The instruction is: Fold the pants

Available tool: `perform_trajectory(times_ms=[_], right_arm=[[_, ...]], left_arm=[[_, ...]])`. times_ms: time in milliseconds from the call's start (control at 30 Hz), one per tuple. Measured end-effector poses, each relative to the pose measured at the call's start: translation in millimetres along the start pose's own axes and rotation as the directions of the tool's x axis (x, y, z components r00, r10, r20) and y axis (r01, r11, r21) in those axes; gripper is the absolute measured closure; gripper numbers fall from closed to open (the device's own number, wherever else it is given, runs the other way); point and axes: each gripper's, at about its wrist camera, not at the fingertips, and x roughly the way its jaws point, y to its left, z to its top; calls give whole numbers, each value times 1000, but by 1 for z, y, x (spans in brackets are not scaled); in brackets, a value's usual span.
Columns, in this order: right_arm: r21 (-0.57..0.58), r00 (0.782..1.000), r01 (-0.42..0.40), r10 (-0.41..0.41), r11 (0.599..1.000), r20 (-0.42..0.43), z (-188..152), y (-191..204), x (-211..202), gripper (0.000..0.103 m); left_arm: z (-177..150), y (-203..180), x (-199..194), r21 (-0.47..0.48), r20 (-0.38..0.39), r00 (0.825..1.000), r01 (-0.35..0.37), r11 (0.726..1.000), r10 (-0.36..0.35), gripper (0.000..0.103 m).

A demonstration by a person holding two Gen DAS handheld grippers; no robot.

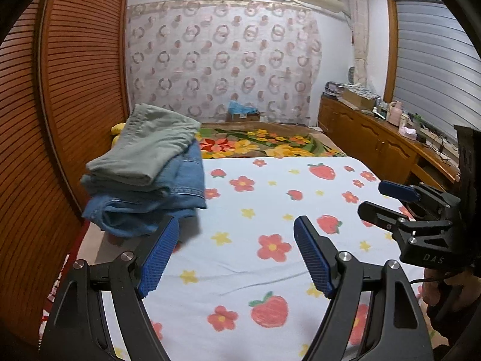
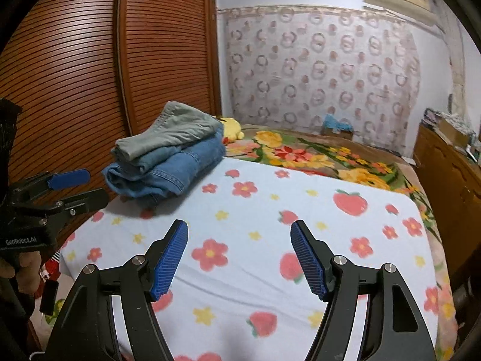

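Note:
A stack of folded pants lies at the left edge of the bed: grey-green pants (image 1: 150, 147) (image 2: 168, 135) on top of blue jeans (image 1: 156, 201) (image 2: 171, 171). My left gripper (image 1: 237, 228) is open and empty, held above the strawberry-print sheet (image 1: 255, 270) just right of the stack. My right gripper (image 2: 239, 231) is open and empty above the same sheet (image 2: 255, 270), nearer than the stack. Each gripper shows at the edge of the other's view: the right one (image 1: 375, 198) and the left one (image 2: 90, 186).
A wooden slatted wardrobe (image 1: 60, 90) runs along the left of the bed. A floral blanket (image 1: 270, 143) covers the far end, with a yellow plush toy (image 2: 231, 129) by the stack. A wooden cabinet (image 1: 375, 138) with clutter stands at the right.

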Motion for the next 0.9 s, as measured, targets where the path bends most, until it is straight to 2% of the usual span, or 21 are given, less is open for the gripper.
perform_trajectory(times_ms=[233, 500, 900], right_arm=[[39, 997, 73, -74, 997, 20, -5, 0, -32, 30], [96, 989, 139, -143, 986, 37, -9, 9, -49, 30], [131, 976, 185, -198, 974, 90, -8, 29, -67, 30]], left_arm=[[-4, -29, -6, 30, -1, 999, 34, 999, -34, 23], [-1, -58, -8, 66, 5, 997, 71, 995, -72, 23], [17, -81, -33, 97, 45, 996, 74, 993, -78, 23]])
